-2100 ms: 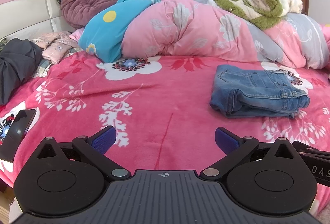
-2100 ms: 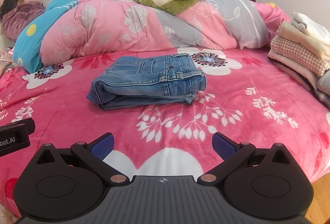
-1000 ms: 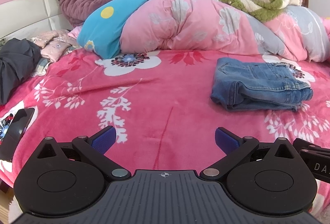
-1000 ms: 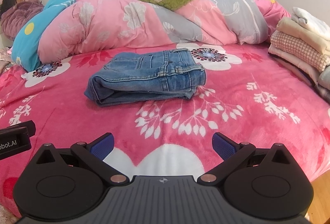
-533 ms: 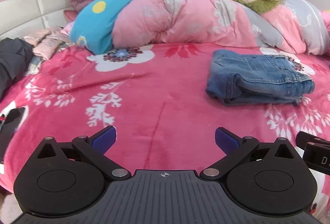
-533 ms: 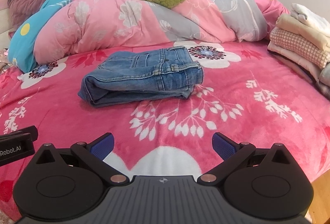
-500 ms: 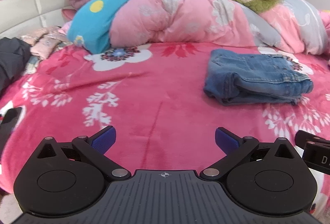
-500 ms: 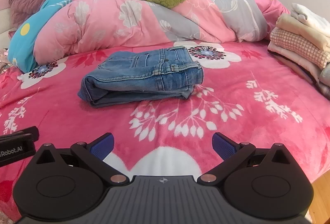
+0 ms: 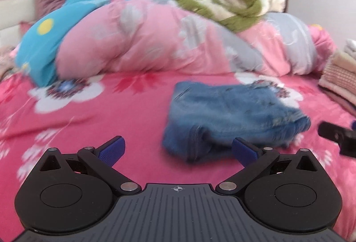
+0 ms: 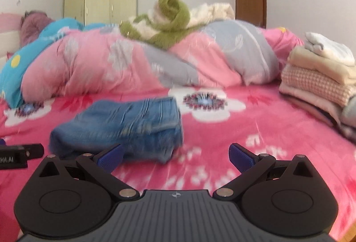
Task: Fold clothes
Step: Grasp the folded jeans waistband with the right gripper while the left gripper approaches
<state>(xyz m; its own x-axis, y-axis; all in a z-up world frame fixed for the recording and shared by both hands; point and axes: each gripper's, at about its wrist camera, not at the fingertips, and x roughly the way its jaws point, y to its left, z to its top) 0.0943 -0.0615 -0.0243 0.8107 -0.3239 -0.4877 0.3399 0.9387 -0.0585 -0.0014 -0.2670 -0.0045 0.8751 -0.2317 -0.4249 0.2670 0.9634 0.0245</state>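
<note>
While the folded jeans (image 9: 231, 117) lay on the bed (image 9: 111, 108), the left gripper (image 9: 178, 148) and right gripper (image 10: 175, 155) hung near them, jaws wide, holding nothing. Pinching only 1 layer could pull the fold apart.

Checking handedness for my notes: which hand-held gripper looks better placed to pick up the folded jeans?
Probably the left. Its open jaws already straddle the near corner of the jeans. The right hand-held gripper, also open, mostly faces bare pink bedspread, with the jeans off toward its left finger.
</note>
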